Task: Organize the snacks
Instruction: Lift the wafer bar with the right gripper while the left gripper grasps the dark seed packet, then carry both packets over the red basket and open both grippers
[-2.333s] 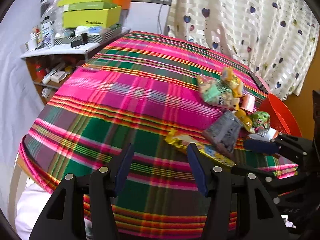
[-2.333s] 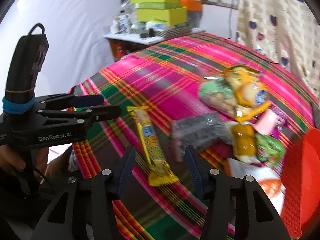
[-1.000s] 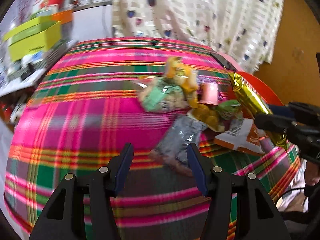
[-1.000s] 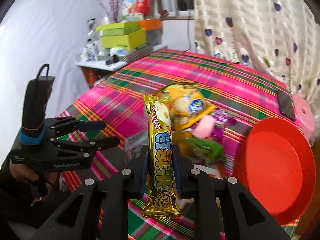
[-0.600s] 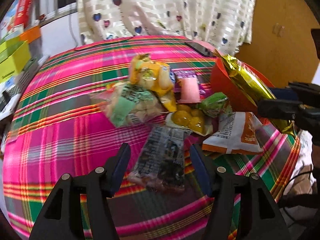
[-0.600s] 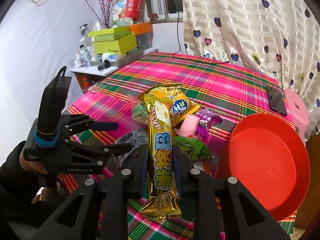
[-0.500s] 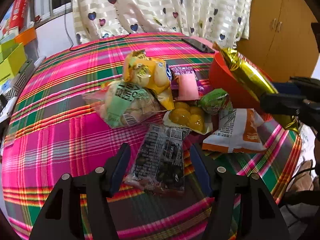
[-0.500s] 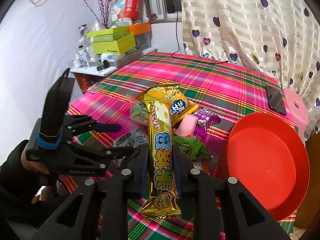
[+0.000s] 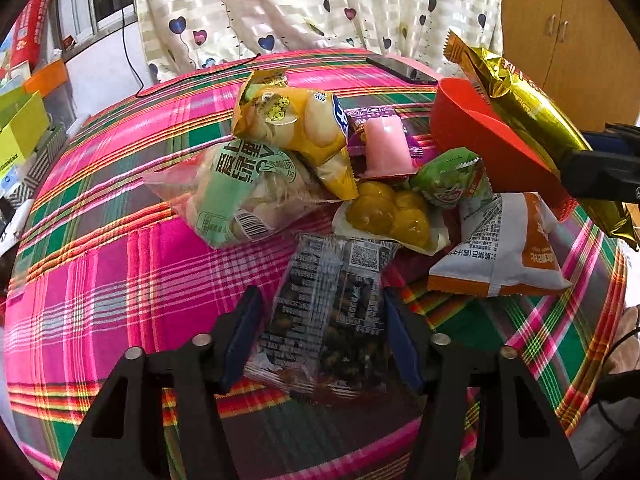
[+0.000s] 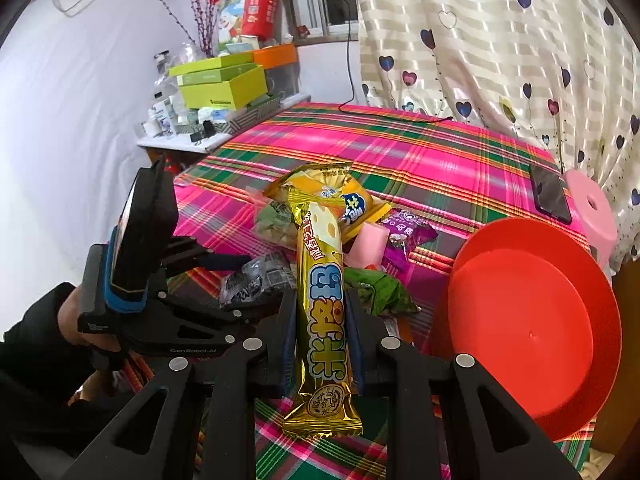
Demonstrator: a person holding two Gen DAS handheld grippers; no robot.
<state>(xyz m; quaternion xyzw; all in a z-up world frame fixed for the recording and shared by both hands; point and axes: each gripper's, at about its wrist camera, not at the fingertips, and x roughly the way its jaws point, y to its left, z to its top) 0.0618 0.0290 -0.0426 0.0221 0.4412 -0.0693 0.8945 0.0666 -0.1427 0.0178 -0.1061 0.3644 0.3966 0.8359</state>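
Right gripper [image 10: 322, 330]: jaws clenched on a long gold snack bar [image 10: 322, 280], gripped at mid-length and held upright, clear of the desk. From the left wrist view the same bar hangs over the near rim of the red bowl [image 10: 532, 300], at the right edge of the desk.

Left gripper [image 9: 322, 334]: jaws released and spread, one on each side of a clear packet of dark snacks [image 9: 332, 308] that lies flat on the plaid cloth [image 9: 120, 272]. Fingertips close beside the packet's edges; contact cannot be told. Nothing gripped.

Outward from the clear packet, toward the far side: a sealed pack of yellow round pieces [image 9: 386, 216], a white and orange bag [image 9: 504, 248] to its right, a small green packet [image 9: 448, 180], a pink jelly cup [image 9: 386, 146] with a purple wrapper [image 10: 404, 228] beside it, a large yellow bag [image 9: 296, 124], and a pale green bag [image 9: 236, 192] to the left. All loosely heaped, several overlapping.

A dark phone [image 10: 550, 194] lies at the far right edge, a pink stool [image 10: 592, 208] beyond it. A cluttered side shelf with green boxes [image 10: 222, 84] stands far left.

Progress, as judged: early. The bowl's inside shows bare; no snack sits in it. The gold bar looks to be the first one headed there. The whole heap remains unsorted, the clear packet likely next.
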